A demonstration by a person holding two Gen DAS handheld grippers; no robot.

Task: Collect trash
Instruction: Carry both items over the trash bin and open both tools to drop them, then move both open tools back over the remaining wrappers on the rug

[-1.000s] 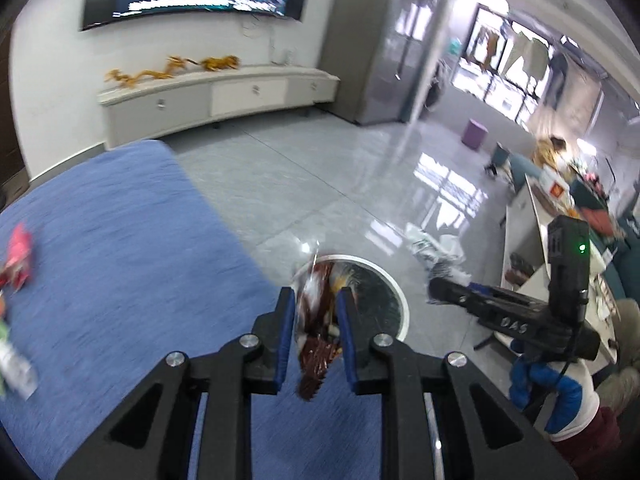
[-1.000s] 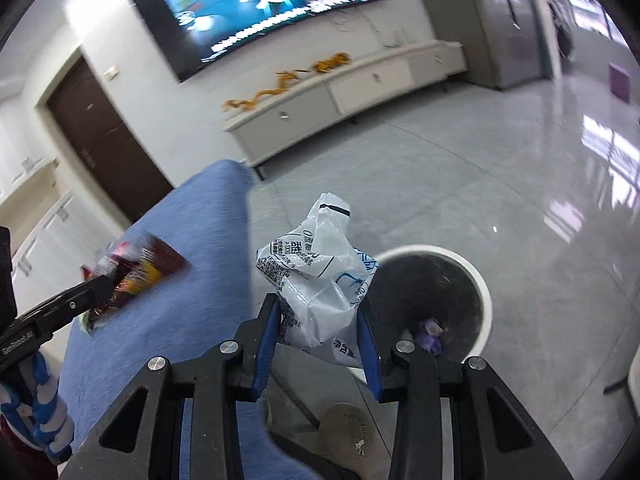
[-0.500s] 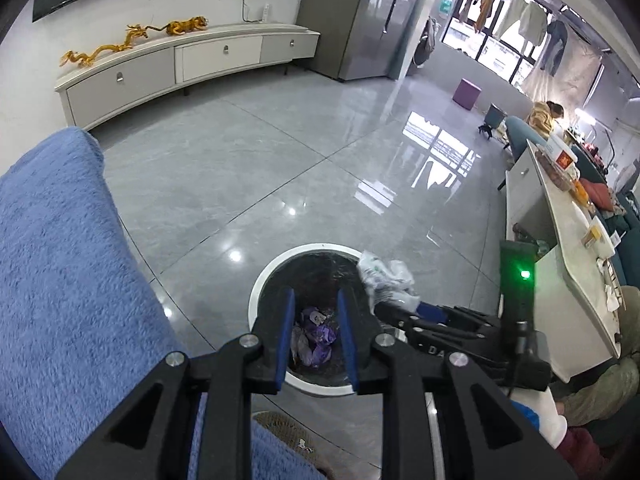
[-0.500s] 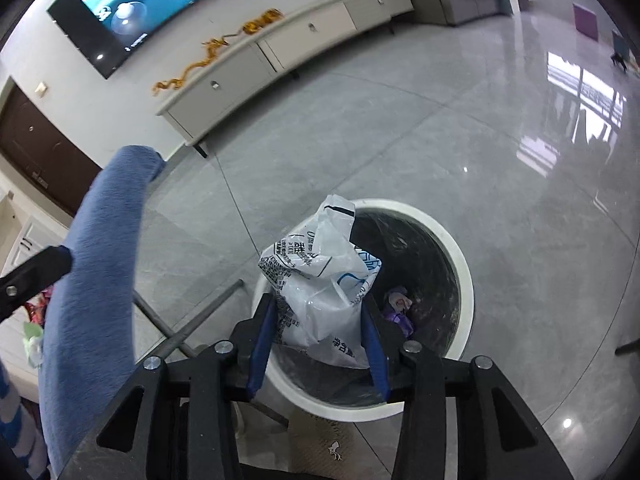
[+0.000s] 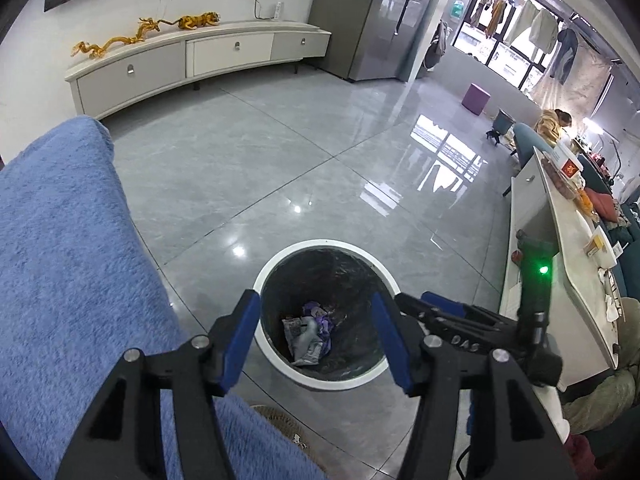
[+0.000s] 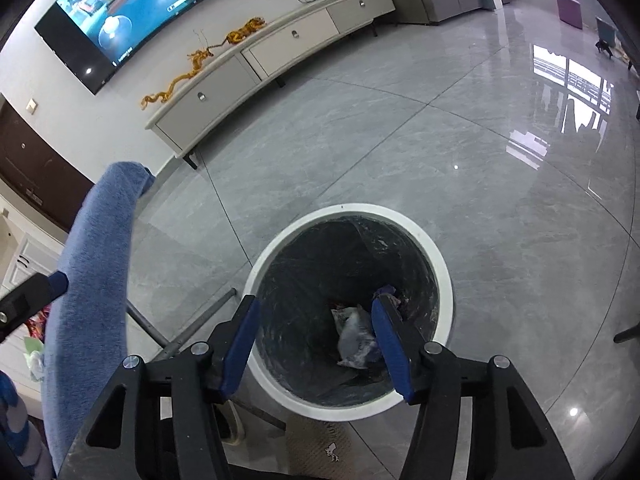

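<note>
Both claws gape wide and carry nothing: the left gripper point(image 5: 316, 336) and the right gripper point(image 6: 316, 338) each hang over the white-rimmed trash bin point(image 6: 434, 248), whose inside is lined with a dark bag. At its bottom lie crumpled wrappers point(image 5: 308, 332), among them a pale plastic bag point(image 6: 354, 338). Left of the bin, a blue towel-covered surface point(image 5: 68, 248) runs toward the wall. Beyond stretches glossy grey tile floor point(image 5: 248, 160), then a long white TV cabinet point(image 5: 192, 60) bearing golden dragon figurines point(image 5: 116, 40).
</note>
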